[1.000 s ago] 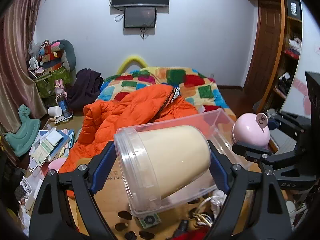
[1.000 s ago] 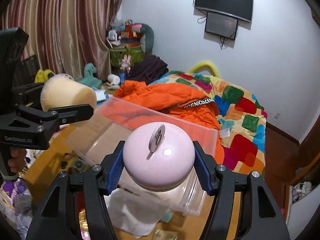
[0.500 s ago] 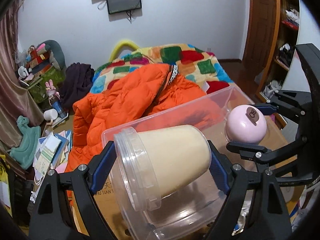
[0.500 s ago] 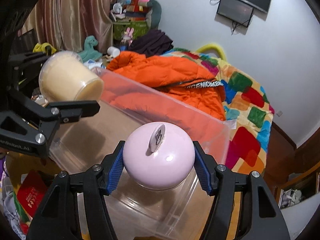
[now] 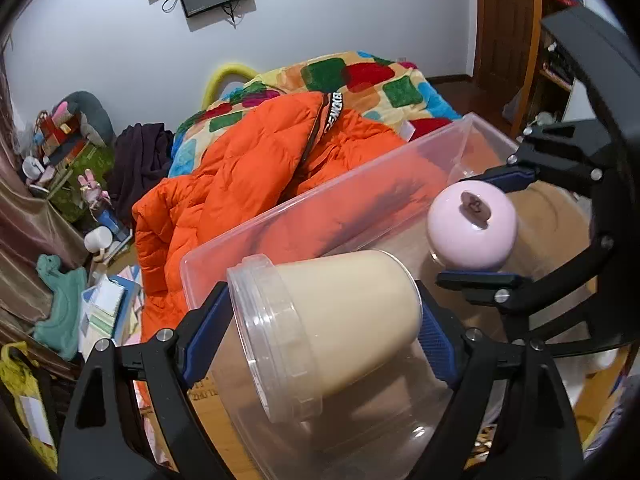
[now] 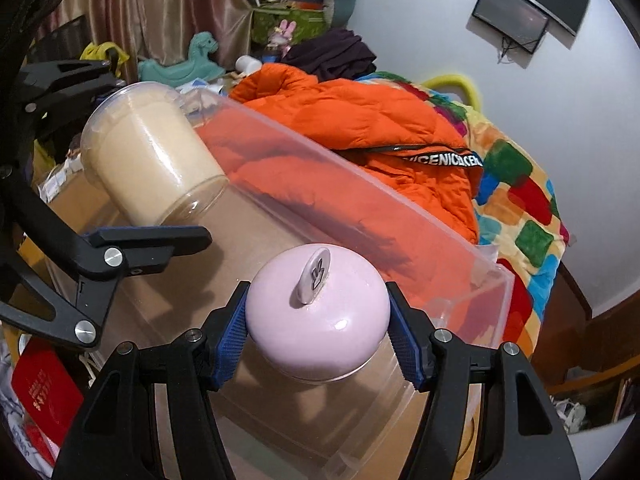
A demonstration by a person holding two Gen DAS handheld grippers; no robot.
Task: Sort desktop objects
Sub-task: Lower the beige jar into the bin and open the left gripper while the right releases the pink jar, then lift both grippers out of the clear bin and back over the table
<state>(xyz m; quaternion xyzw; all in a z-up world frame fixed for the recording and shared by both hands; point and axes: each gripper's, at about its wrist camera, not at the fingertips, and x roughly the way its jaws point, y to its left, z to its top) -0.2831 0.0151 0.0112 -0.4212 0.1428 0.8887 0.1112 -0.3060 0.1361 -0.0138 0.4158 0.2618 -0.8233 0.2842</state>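
A: Left gripper (image 5: 320,320)?
B: Clamped on a cream-filled jar (image 5: 332,324), tilted, over the clear bin (image 5: 472,128).
A: Right gripper (image 6: 318,340)?
B: Squeezing a pink round container (image 6: 318,332) w/ a small tab on top, also above the bin. Orange jacket (image 6: 360,120) on the bed behind.

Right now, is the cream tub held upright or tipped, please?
Tipped: the cream tub lies nearly sideways in the left tool, its lid end lower, above the clear bin.
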